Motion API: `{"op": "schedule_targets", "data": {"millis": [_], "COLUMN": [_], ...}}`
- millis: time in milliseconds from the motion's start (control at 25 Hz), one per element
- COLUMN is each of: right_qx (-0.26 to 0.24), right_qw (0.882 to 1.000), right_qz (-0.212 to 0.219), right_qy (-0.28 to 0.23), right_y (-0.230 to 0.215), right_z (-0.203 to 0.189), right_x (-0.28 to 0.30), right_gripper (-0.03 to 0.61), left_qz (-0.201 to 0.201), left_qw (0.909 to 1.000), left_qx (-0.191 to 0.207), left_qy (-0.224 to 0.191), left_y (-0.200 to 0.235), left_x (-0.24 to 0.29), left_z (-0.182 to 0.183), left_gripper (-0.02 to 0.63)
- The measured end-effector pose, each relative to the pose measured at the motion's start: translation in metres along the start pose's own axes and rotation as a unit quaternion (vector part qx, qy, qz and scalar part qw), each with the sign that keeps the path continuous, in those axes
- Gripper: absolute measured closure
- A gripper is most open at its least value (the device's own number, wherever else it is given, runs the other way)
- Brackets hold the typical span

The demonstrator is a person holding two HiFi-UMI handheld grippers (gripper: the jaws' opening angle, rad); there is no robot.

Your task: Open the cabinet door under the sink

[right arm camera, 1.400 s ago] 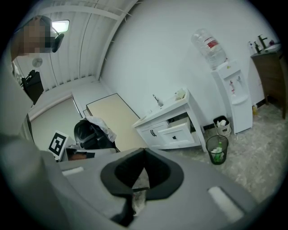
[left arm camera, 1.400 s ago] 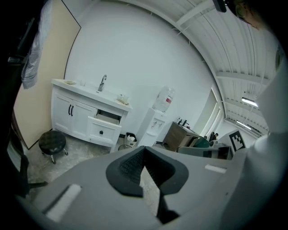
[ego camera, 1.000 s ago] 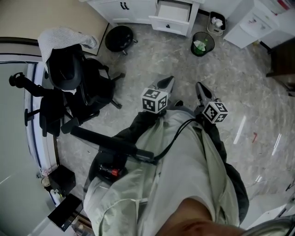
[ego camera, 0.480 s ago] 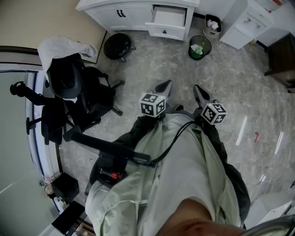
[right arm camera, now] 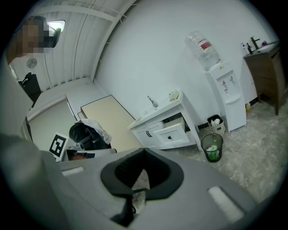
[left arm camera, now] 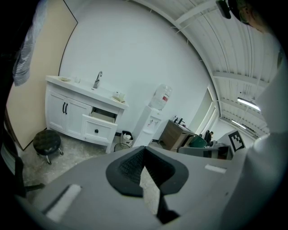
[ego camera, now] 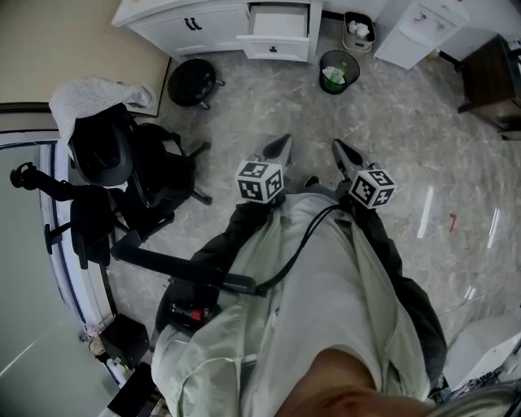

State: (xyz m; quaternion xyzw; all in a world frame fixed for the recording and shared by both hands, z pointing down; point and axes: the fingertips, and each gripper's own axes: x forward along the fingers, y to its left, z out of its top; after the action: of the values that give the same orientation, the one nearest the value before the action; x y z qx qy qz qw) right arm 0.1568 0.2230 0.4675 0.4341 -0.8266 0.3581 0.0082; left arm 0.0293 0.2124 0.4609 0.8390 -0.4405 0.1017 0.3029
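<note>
Head view has tilted up over the last second. The sink cabinet [ego camera: 203, 28] now shows more of its front at the picture's top edge. Its 2 doors are shut, black door handles [ego camera: 193, 24] side by side, and 1 drawer [ego camera: 277, 18] stands pulled out beside them.

The left hand-held gripper [ego camera: 281, 144] and right hand-held gripper [ego camera: 337, 149] have not shifted. Both are held out in front of the person, jaws together, nothing between them.

The cabinet is well apart from both, across the floor [ego camera: 407, 122], with a black stool [ego camera: 194, 81] and a waste bin [ego camera: 336, 72] near its front.

Judgement: only the gaze has found the target. The approach is not yet begun, and the jaws must part before a handle can be taken.
</note>
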Motion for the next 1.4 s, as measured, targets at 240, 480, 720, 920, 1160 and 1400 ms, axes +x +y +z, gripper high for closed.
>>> {"op": "schedule_targets", "data": {"millis": [240,480,720,920,1160,1400], "right_qx": [-0.010,-0.005,-0.013,-0.008,-0.001,0.004], "right_qw": [1.000,1.000,0.999,0.999,1.000,1.000], "right_qz": [0.002,0.006,0.014,0.014,0.011,0.009], "right_qy": [0.016,0.021,0.030,0.028,0.023,0.020], "right_y": [0.007,0.012,0.018,0.018,0.016,0.012], "right_z": [-0.006,-0.010,-0.016,-0.016,-0.015,-0.016], "right_x": [0.003,0.005,0.008,0.005,0.002,-0.003], "right_gripper": [0.577,0.577,0.577,0.577,0.577,0.577], "left_qz": [0.004,0.009,0.011,0.008,0.005,0.002], "left_qw": [1.0000,0.9999,0.9999,0.9999,0.9999,0.9999], "left_qx": [-0.008,-0.010,-0.012,-0.011,-0.013,-0.011], "left_qy": [0.000,0.000,0.000,0.003,0.007,0.011], "left_y": [0.005,0.008,0.011,0.009,0.008,0.003], "left_x": [-0.005,-0.012,-0.015,-0.014,-0.012,-0.009], "left_z": [-0.001,-0.002,-0.004,-0.006,-0.007,-0.010], "left_gripper": [0.606,0.606,0.606,0.606,0.606,0.606]}}
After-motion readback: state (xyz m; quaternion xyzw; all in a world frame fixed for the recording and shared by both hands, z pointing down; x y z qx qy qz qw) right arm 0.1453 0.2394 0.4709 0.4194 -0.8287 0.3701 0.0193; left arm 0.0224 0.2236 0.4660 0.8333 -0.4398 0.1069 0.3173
